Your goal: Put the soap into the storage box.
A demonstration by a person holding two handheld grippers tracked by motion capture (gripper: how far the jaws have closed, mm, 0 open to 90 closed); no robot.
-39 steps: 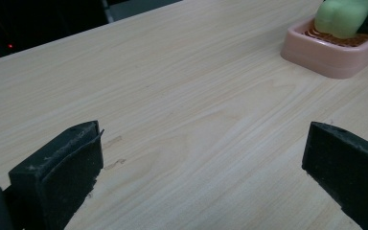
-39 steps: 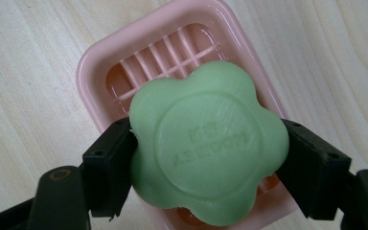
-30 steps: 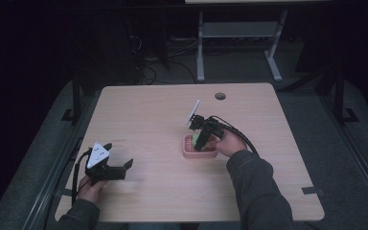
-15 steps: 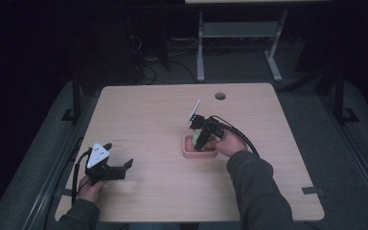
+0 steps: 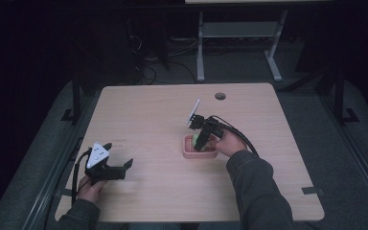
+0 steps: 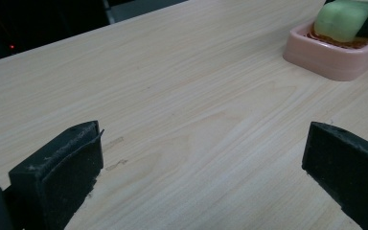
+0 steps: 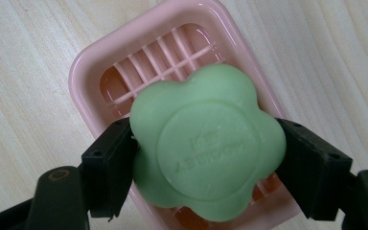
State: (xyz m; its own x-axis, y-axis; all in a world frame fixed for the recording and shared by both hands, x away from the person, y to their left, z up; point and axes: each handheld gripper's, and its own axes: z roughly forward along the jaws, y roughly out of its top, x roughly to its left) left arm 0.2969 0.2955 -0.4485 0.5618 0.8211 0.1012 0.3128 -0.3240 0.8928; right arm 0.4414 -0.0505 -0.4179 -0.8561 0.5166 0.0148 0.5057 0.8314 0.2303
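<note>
1. Pale wood-grain laminate covers the desk, which has rounded corners and a dark round cable hole near its far edge.
2. Dark carpet-like flooring surrounds the desk, and the room beyond is dim, with a grey metal frame and loose cables on the floor behind the far edge.
3. A pink soap dish with a slatted bottom sits on the desk, nearer than the cable hole and slightly to its left.
4. The right tongs are clamped on a green flower-shaped soap bar, one jaw on each side, directly above the dish.
5. The left tongs stand spread apart with nothing between them, low over bare desk well to the left of the dish and closer to the near edge.
6. Faint scuff marks show on the wood by the left tongs.
</note>
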